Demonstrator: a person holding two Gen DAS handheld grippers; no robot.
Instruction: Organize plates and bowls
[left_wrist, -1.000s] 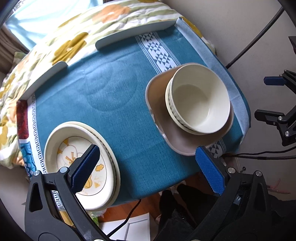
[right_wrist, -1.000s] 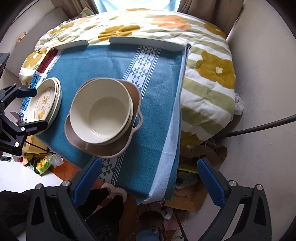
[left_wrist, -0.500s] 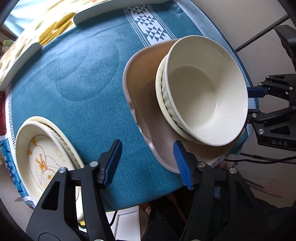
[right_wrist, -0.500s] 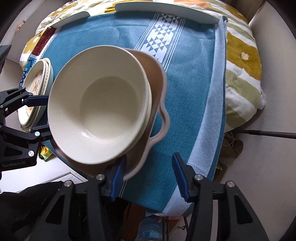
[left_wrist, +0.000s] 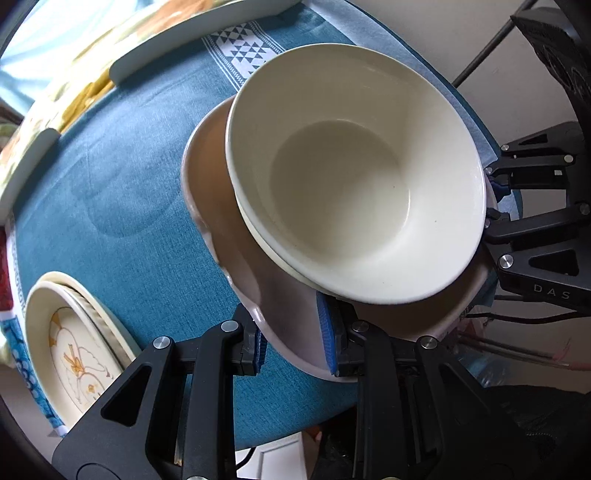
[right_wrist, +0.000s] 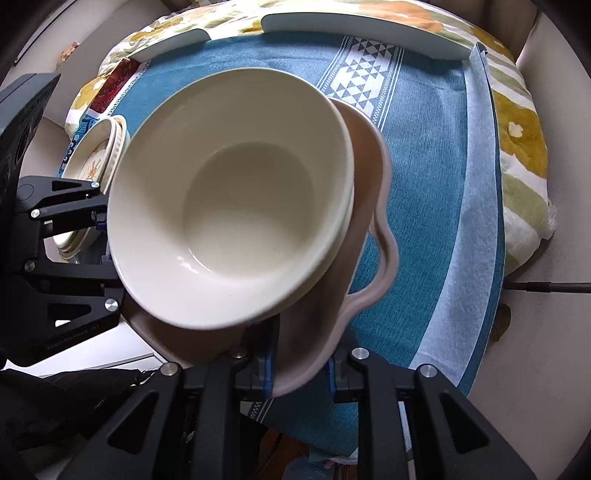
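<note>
My left gripper (left_wrist: 291, 341) is clamped on the near rim of the wide brown ceramic dish (left_wrist: 221, 221); my right gripper (right_wrist: 301, 365) pinches its opposite rim. The blue pads (left_wrist: 325, 332) are partly hidden by the dish. Stacked cream ceramic bowls (left_wrist: 351, 173) sit in it, blocking the dish floor. It is tilted over the teal tablecloth (left_wrist: 129, 184); cream illustrated plates (left_wrist: 66, 347), cut off, lie nearby.

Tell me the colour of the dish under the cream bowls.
Pinkish-brown dish; clearest in the right wrist view.
</note>
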